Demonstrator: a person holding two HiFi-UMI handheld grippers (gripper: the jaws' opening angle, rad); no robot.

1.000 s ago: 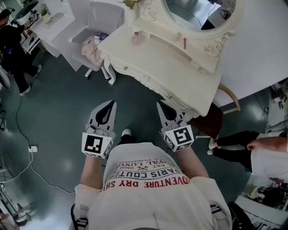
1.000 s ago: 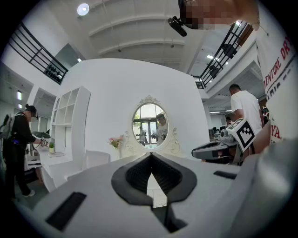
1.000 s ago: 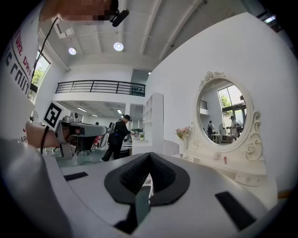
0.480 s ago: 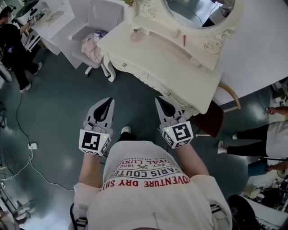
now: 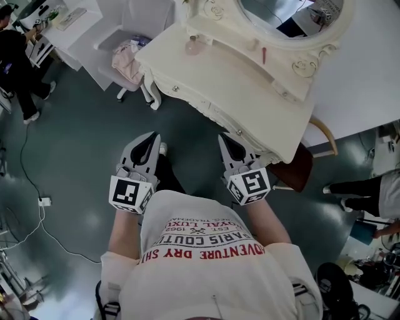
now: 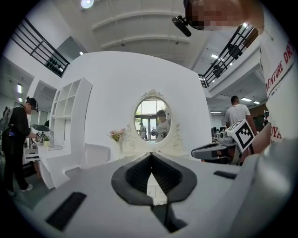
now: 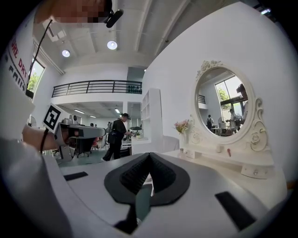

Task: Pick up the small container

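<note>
A small pinkish container (image 5: 192,45) stands at the left end of the white dressing table (image 5: 250,106), below the oval mirror (image 5: 284,15). Both grippers hang over the floor in front of the table, well short of the container. The left gripper (image 5: 152,137) (image 6: 150,155) is shut with nothing in it. The right gripper (image 5: 225,139) (image 7: 149,155) is likewise shut and empty, its tip close to the table's front edge. A red lipstick (image 5: 263,55) (image 7: 228,152) lies further right on the table's shelf.
A white chair with a pink cloth (image 5: 128,53) stands left of the table. A brown stool (image 5: 294,169) sits at the table's right end. A cable and socket (image 5: 44,203) lie on the floor at left. People stand at far left (image 5: 15,56) and far right (image 5: 375,194).
The view has moved a little toward the table, and both grippers sit slightly higher in the head view. The person at the right has walked further right. Both grippers stay shut.
</note>
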